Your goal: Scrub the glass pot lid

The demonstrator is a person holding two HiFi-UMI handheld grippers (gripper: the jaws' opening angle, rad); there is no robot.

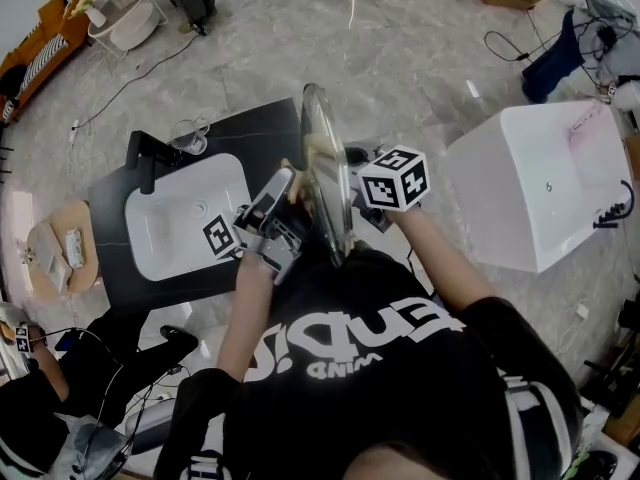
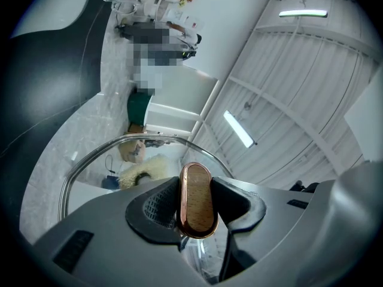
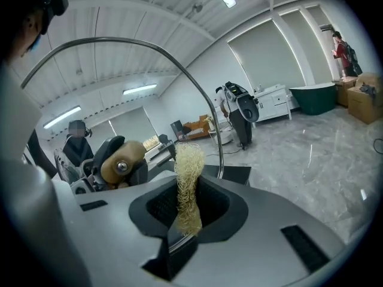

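The glass pot lid (image 1: 325, 153) stands on edge in the air between my two grippers, above the counter. My left gripper (image 1: 288, 200) is shut on the lid's wooden handle (image 2: 197, 197), which has a copper-coloured rim and sits upright between the jaws. The lid's metal rim (image 2: 114, 145) arcs beyond it. My right gripper (image 1: 350, 190) is on the lid's other side, shut on a pale loofah scrubber (image 3: 188, 184). The scrubber lies against the glass, and it shows through the glass in the left gripper view as well. The rim (image 3: 179, 70) curves overhead, with the handle (image 3: 122, 160) visible through the glass.
Below the lid a white sink basin (image 1: 150, 230) is set in a black counter (image 1: 255, 128) with a black faucet (image 1: 148, 158) and a glass cup (image 1: 190, 134). A white bathtub (image 1: 540, 183) stands at the right. A seated person (image 1: 45, 393) is at the lower left.
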